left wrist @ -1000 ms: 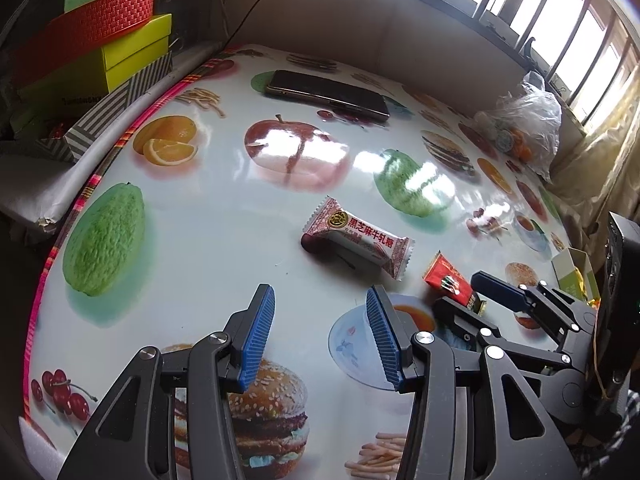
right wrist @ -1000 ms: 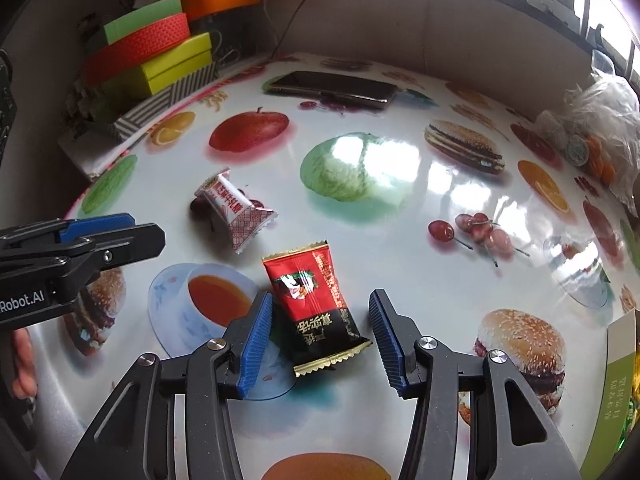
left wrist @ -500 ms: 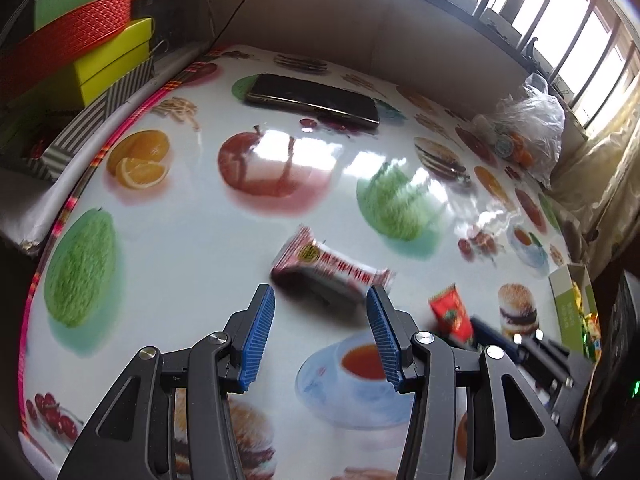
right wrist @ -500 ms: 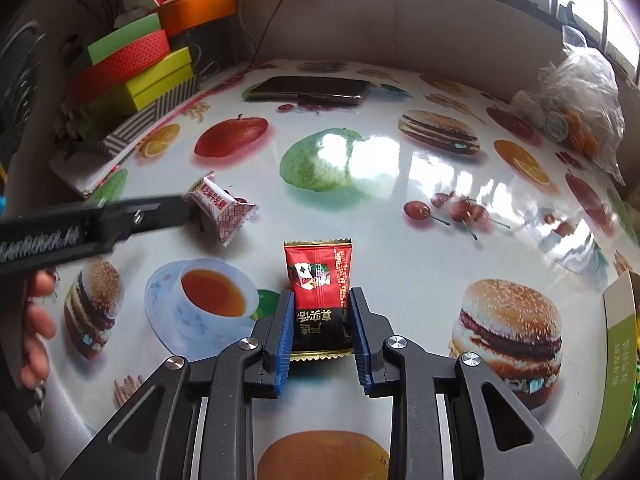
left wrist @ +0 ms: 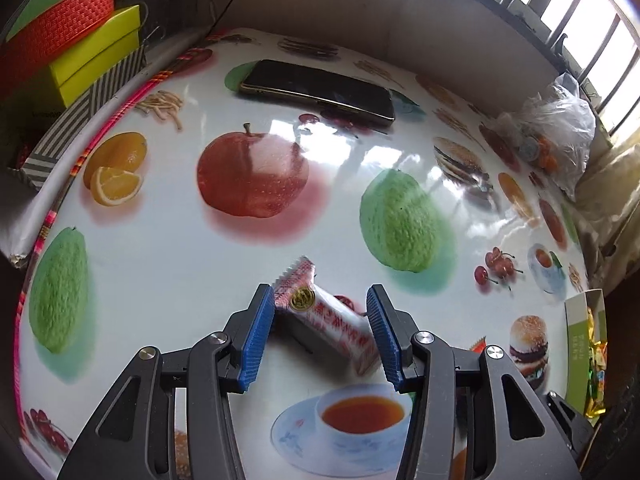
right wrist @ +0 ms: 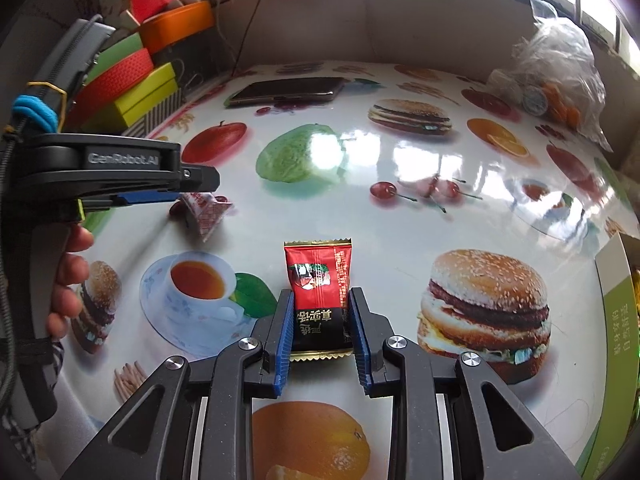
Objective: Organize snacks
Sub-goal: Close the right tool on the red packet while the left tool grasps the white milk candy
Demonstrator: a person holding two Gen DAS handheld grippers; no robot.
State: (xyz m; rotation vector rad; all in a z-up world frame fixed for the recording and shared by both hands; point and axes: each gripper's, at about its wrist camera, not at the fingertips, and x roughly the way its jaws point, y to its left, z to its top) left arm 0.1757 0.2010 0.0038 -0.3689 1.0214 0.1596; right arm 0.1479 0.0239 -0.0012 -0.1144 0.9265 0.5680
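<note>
A pink-and-white wrapped snack (left wrist: 332, 320) lies slantwise on the fruit-print table (left wrist: 168, 240), between the fingers of my left gripper (left wrist: 320, 296). That gripper stands open around it and is not squeezing it. From the right wrist view the same snack (right wrist: 206, 210) pokes out under the left gripper (right wrist: 188, 188), which a person's hand (right wrist: 68, 276) holds. My right gripper (right wrist: 321, 294) is shut on the lower half of a red-and-black snack packet (right wrist: 320, 276), with both blue pads pressed on its sides. A red corner of that packet (left wrist: 478, 344) shows in the left wrist view.
A dark phone (left wrist: 320, 90) lies at the far side of the table. A clear plastic bag (left wrist: 552, 132) of snacks sits at the far right. Stacked coloured boxes (left wrist: 92, 52) stand at the left. An open green box (right wrist: 620, 320) with wrapped sweets is at the right edge.
My right gripper closed on the red packet and has turned it straight. My left gripper moved forward until the pink snack came between its fingers, still equally wide apart.
</note>
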